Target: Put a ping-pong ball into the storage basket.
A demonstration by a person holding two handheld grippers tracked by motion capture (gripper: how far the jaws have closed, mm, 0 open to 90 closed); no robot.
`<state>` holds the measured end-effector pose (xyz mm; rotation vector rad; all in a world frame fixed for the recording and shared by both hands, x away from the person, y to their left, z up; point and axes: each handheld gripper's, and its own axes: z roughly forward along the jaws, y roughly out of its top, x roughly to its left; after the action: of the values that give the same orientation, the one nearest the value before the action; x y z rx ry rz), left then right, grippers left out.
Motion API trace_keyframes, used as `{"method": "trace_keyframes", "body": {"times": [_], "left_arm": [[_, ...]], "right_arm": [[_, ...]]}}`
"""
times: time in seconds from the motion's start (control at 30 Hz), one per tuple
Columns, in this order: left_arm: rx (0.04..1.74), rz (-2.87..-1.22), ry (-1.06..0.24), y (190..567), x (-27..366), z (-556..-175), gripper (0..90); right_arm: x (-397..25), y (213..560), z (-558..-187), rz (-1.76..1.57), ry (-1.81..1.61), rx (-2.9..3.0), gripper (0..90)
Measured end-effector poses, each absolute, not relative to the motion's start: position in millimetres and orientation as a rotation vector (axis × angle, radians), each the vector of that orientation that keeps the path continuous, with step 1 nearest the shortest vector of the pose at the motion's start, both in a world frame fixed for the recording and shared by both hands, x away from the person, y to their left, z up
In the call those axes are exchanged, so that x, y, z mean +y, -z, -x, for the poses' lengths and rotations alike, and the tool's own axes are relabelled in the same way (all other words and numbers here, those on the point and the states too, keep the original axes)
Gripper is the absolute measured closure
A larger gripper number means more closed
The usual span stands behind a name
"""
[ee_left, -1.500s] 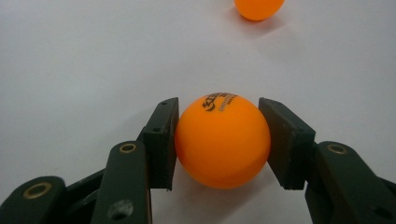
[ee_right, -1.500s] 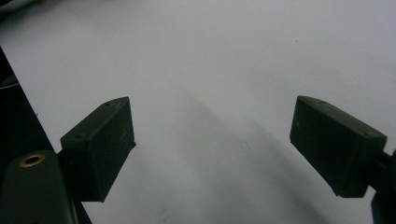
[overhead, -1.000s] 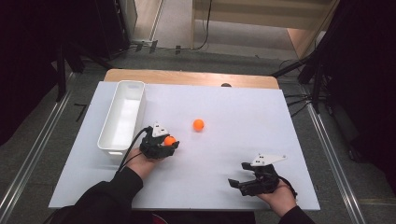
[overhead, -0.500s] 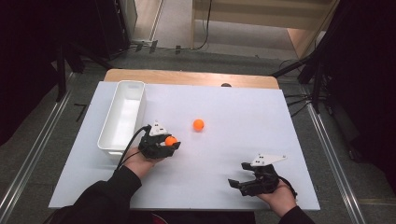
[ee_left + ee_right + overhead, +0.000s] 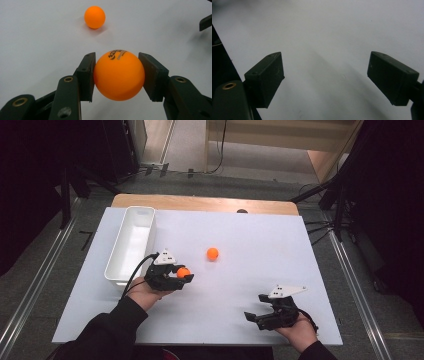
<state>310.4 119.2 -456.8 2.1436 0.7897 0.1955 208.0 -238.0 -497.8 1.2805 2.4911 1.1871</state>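
Orange ball in hand: a smooth orange plastic table-tennis ball sits clamped between the two black pads of the left gripper, held just right of the tray's near end.
Change since a second ago: the left gripper has shifted only a little, toward the near side of the table and a touch nearer the tray's near corner; the ball has stayed pinched throughout.
What that means: my reading is that the pick is done and the carry toward the tray has barely begun; the ball is not yet over the rim.
Second ball: another plain orange ball rests loose on the white table sheet, farther away and to the right of the held one, unmoved.
Tray: a long white plastic rectangular tray stands at the left of the table, nothing seen inside it.
Right gripper: the black right gripper waits at the near right with its jaws wide apart, nothing between them, and has not moved.
Writing: dark printed lettering and a small logo curve across the top of the held ball; too blurred and foreshortened to read.
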Motion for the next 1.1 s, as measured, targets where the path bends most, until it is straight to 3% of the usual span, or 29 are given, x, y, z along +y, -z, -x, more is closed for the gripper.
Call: {"method": "trace_keyframes", "body": {"times": [1.1], "left_arm": [[0.685,-2.213,-0.151,429.4,131.3,-304.6,50.2]], "right_arm": [[-238.1,498.0,-207.9,-1.278,-1.182,2.491,12.3]]}}
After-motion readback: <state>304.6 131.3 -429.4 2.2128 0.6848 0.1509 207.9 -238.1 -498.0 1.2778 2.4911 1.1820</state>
